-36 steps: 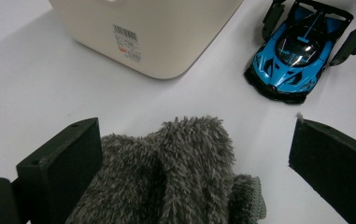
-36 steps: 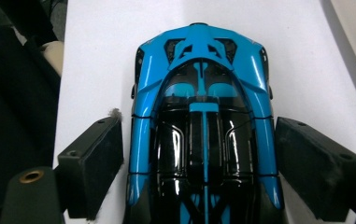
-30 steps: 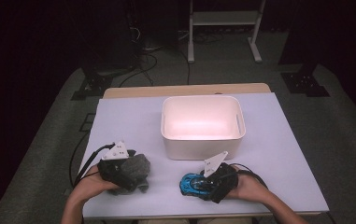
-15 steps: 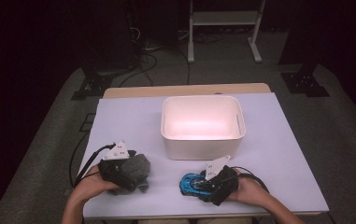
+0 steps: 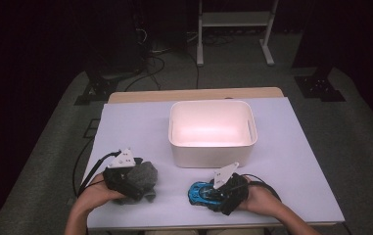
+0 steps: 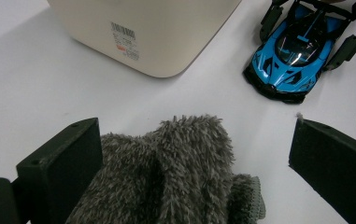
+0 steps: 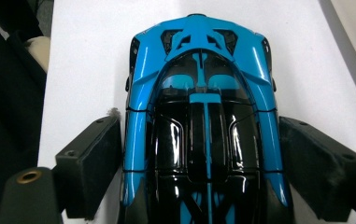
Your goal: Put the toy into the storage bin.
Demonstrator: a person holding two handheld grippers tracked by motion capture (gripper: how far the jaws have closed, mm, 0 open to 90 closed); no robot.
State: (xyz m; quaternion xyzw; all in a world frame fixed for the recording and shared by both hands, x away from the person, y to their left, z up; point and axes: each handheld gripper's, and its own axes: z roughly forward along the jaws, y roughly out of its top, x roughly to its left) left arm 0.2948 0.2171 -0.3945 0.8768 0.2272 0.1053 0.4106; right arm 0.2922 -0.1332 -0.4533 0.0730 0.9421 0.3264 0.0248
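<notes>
The left hand-held gripper (image 6: pixel 189 163) stands wide open around a grey cloth (image 6: pixel 185 172), one jaw touching it. The right hand-held gripper (image 7: pixel 199 163) straddles a blue car (image 7: pixel 199 126), jaws at its sides, on the tabletop (image 5: pixel 296 161).

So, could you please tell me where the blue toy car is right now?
In the high view the blue toy car sits near the table's front edge, right of centre, between the right gripper's fingers, just in front of the white bin.

Dim surroundings; bright tabletop; gripper views sharp.

I count one white bin (image 5: pixel 212 131) at the frame's centre, one blue toy car (image 5: pixel 202 193) lower right, one grey fuzzy cloth (image 5: pixel 142 177) lower left, and two grippers.
</notes>
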